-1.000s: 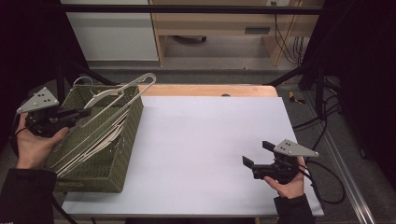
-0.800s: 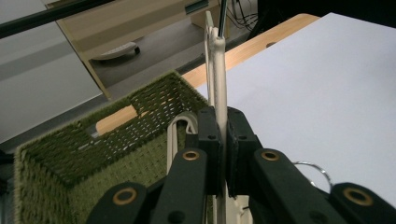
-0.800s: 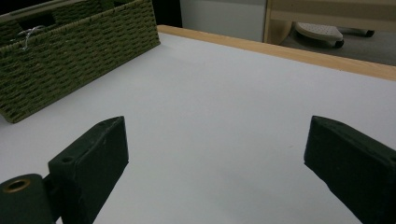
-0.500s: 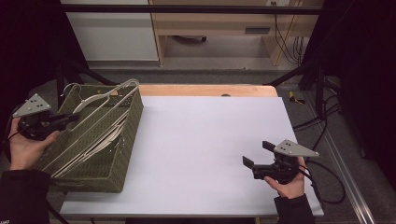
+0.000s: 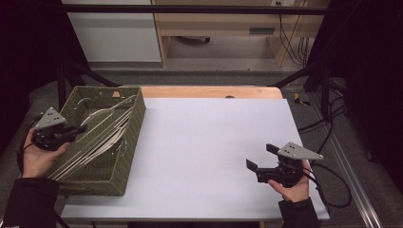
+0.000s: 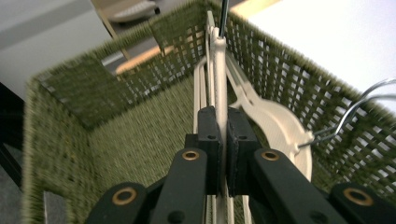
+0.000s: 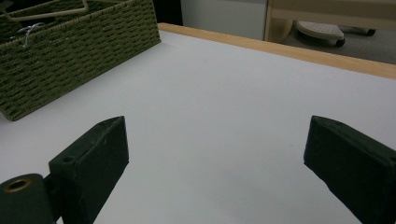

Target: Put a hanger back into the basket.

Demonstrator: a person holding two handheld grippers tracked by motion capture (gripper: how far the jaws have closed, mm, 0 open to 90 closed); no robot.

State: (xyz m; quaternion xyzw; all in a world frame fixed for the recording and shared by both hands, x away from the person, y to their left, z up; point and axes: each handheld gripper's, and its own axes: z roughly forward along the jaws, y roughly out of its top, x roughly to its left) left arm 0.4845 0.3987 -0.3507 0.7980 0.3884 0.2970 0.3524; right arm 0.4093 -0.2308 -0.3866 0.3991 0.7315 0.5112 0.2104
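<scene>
A white table top (image 5: 204, 142) with a wooden far edge (image 5: 209, 91) stands before a pale wooden bench (image 5: 223, 28), black cables (image 5: 290, 28) trailing across the grey floor (image 5: 214, 76).

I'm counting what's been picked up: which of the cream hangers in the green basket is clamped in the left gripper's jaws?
The upright hanger standing on edge between the left gripper jaws; the others lie loose in the basket.

Both sleeves dark, nearly black, w/ ribbed cuffs at the wrists. Left gripper (image 5: 76, 130): black body, grey three-cornered plate on top w/ small dark dots, black cable looping off its left side. Its jaws are black bars w/ brass-coloured rivets and square black pads. Right gripper (image 5: 260, 156): same black build, grey plate, black cable trailing right; blocky matte pads, one brass rivet near left.
</scene>
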